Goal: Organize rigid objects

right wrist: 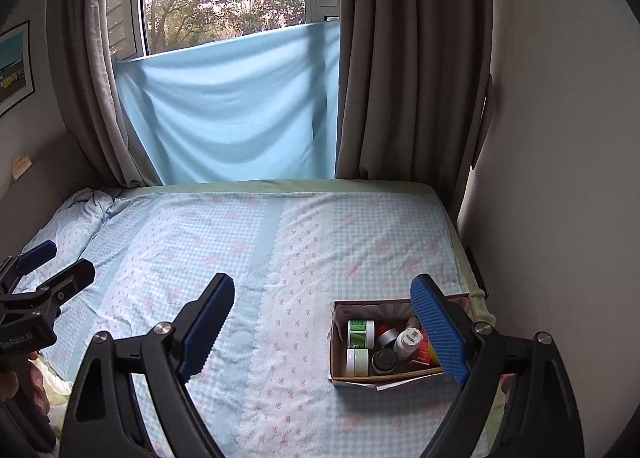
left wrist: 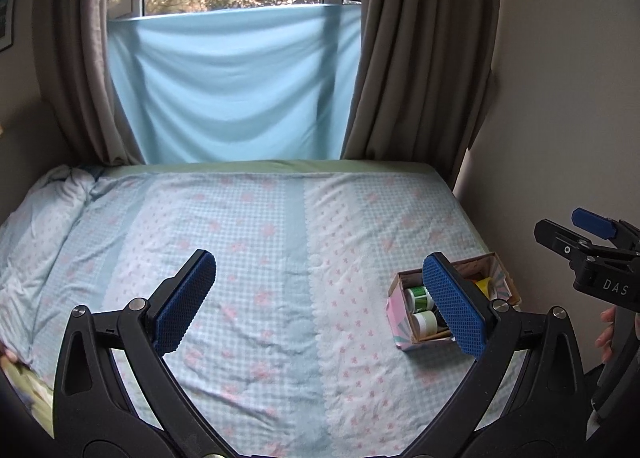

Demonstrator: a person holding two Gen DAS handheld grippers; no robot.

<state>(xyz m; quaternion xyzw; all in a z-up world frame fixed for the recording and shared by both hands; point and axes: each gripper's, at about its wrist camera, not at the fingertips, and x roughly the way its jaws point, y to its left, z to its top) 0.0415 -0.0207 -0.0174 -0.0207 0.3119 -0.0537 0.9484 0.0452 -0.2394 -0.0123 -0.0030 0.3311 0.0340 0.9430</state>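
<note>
A small open cardboard box (right wrist: 340,372) stands on the bed near its right edge; it also shows in the left wrist view (left wrist: 400,332). It holds green-labelled jars (right wrist: 360,332), a dark-lidded jar (right wrist: 384,360), a white bottle (right wrist: 408,340) and red and yellow items. My left gripper (left wrist: 320,300) is open and empty above the bed, left of the box. My right gripper (right wrist: 328,328) is open and empty, its right finger (right wrist: 438,328) over the box's right side.
The bed (right wrist: 240,258) has a blue checked sheet with a bunched quilt (right wrist: 76,214) at the far left. A wall (right wrist: 560,178) runs along the right side, curtains (right wrist: 400,78) and a window at the far end.
</note>
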